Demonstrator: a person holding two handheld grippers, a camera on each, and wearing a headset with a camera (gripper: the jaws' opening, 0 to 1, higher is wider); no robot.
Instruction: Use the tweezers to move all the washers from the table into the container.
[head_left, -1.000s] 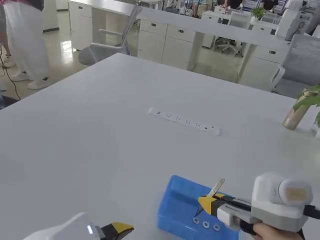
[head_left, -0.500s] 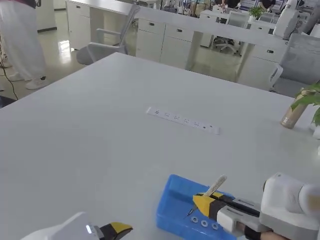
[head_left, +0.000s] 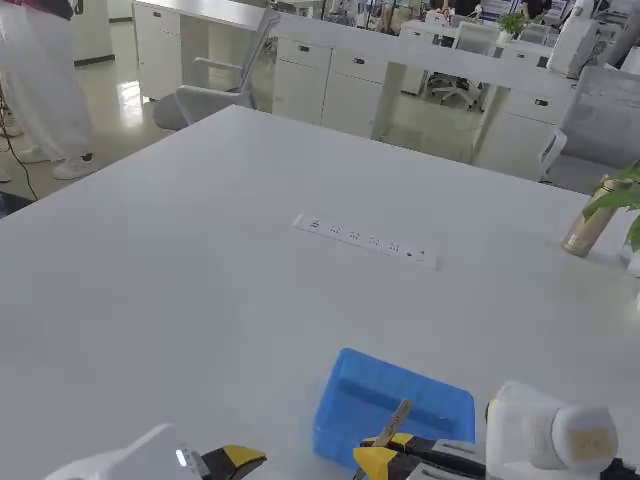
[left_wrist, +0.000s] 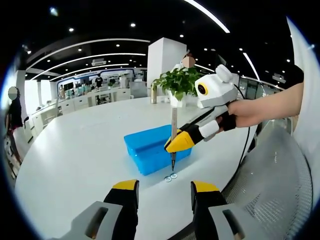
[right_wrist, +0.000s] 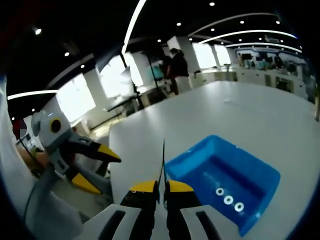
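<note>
Right gripper (right_wrist: 161, 188) drew back with tweezers (right_wrist: 162, 162) — blue container (right_wrist: 200, 156) holds three washers (right_wrist: 228, 199).

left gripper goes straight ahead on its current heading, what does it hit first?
Ahead of the left gripper, probably the tweezers, held point-down in the right gripper just above two washers on the table. The blue container sits right behind them. Fisheye depth is unclear, so take that order loosely.

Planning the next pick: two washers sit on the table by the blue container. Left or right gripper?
Right. The right gripper is shut on the thin metal tweezers, whose tip hangs just above the two metal washers beside the blue plastic container. The left gripper is open and empty.
</note>
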